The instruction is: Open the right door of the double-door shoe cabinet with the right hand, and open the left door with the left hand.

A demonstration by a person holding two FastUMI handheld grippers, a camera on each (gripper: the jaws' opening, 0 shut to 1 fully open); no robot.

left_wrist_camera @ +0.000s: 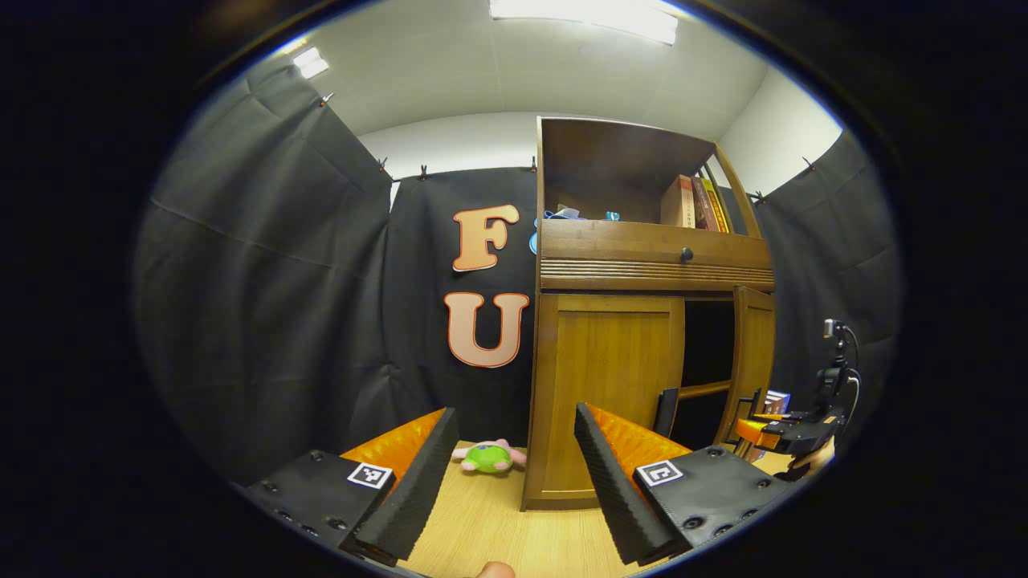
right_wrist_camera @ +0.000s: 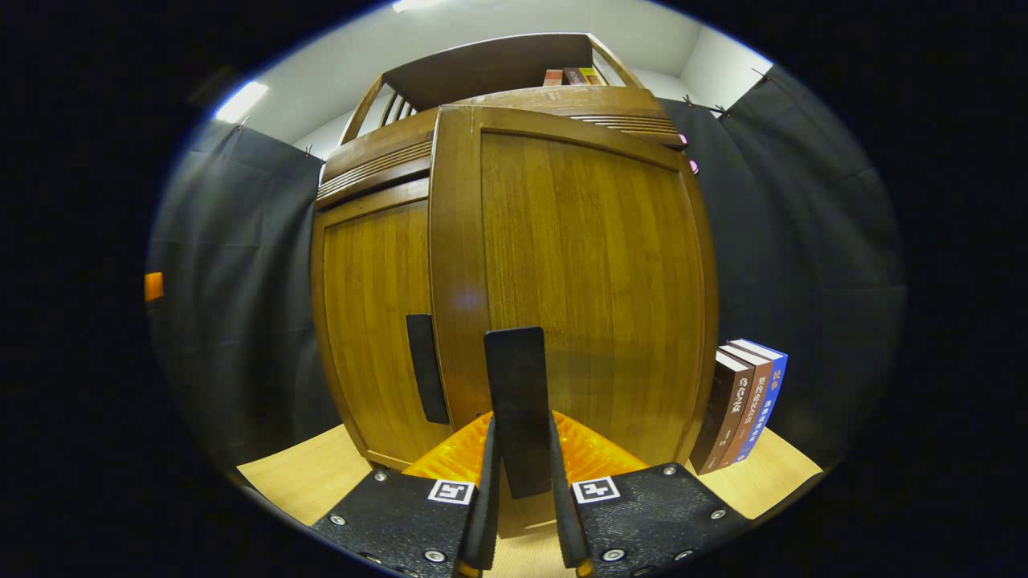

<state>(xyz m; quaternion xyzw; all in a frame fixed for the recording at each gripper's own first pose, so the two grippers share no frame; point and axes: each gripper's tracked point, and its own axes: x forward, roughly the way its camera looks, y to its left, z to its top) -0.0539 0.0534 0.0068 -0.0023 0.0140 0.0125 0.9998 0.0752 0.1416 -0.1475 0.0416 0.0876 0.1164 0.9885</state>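
The wooden shoe cabinet stands on a table. In the left gripper view its left door is flush and closed, with a black handle at its inner edge. The right door stands swung outward, showing a dark interior. My left gripper is open, low in front of the left door and apart from it. In the right gripper view my right gripper is shut on the right door's black handle; the right door sits ahead of the left door. The right gripper also appears by the open door.
A green plush toy lies on the wooden table left of the cabinet. Three books stand upright on the table right of the cabinet. More books sit on the upper shelf. Black cloth walls surround the booth.
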